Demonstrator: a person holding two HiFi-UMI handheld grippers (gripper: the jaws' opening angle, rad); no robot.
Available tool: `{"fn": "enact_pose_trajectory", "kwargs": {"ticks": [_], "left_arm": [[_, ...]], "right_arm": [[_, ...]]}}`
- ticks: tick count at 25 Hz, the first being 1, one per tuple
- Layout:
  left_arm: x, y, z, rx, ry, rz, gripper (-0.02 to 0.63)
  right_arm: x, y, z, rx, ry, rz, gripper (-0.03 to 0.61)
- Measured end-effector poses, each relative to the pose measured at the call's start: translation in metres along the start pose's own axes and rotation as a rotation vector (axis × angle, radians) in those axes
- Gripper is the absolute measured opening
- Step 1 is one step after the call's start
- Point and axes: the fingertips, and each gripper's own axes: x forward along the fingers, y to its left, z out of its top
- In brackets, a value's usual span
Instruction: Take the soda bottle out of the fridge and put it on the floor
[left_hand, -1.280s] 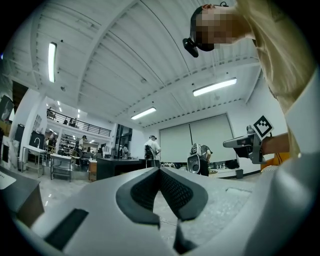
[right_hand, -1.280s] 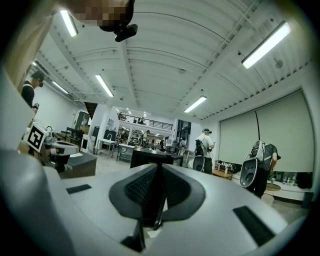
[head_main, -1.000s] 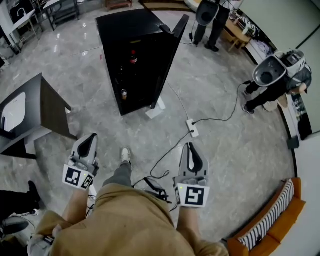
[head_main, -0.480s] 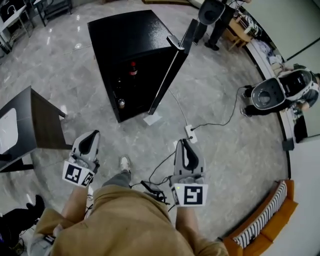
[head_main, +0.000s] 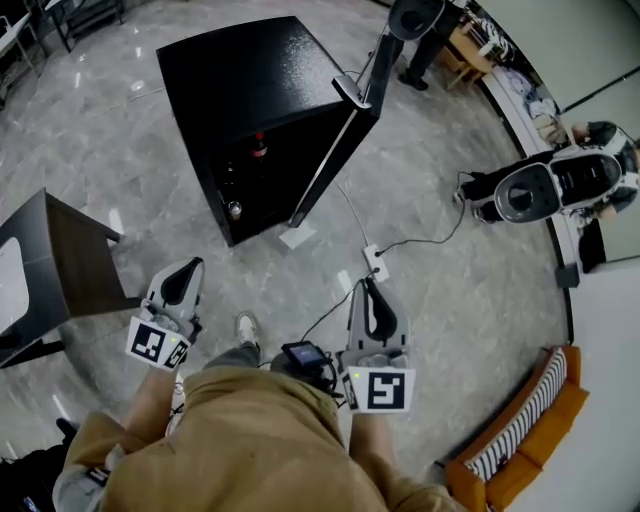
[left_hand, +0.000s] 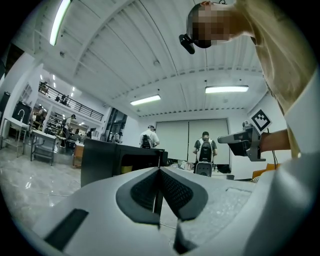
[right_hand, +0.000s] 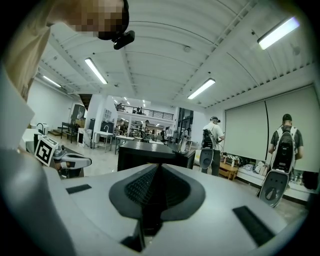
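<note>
A black mini fridge stands on the marble floor ahead, its door swung open to the right. Inside, a soda bottle with a red label stands on an upper shelf, and a smaller can-like thing sits lower down. My left gripper and right gripper are held low in front of the person's body, well short of the fridge. Both are shut and hold nothing. The fridge shows past the closed left gripper, and as a black box beyond the closed right gripper.
A dark table stands at the left. A white power strip with cables lies on the floor between me and the fridge, and a white sheet lies by the door's foot. People stand at the far top and right. An orange sofa fills the bottom right.
The person has walked toward the fridge, which now looks larger and nearer. Both grippers stay shut and keep their place in front of the body.
</note>
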Motion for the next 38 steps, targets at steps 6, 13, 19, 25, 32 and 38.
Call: {"fn": "enact_pose_trajectory", "kwargs": {"ticks": [6,13,19,25,32,38], "left_arm": [[0.002,0.004,-0.006,-0.007,0.001,-0.004,0.002],[0.009,0.014,0.003,0.018,-0.018,0.023,0.002],[0.023,0.019,0.019,0.043,-0.035,0.083,0.002],[0.060,0.014,0.024,0.056,-0.038,0.151,0.002],[0.104,0.013,0.016,0.069,-0.028,0.239,0.002],[0.131,0.020,-0.004,0.069,-0.030,0.318,0.002]], "right_arm": [[0.009,0.001,-0.002,-0.024,-0.002,0.010,0.003],[0.030,-0.001,0.000,-0.036,-0.006,0.041,0.003],[0.069,0.000,0.017,-0.041,-0.059,0.117,0.003],[0.123,-0.014,0.017,-0.048,-0.082,0.234,0.003],[0.183,-0.017,-0.011,-0.067,-0.055,0.401,0.003],[0.230,-0.008,-0.043,-0.088,-0.063,0.507,0.003]]}}
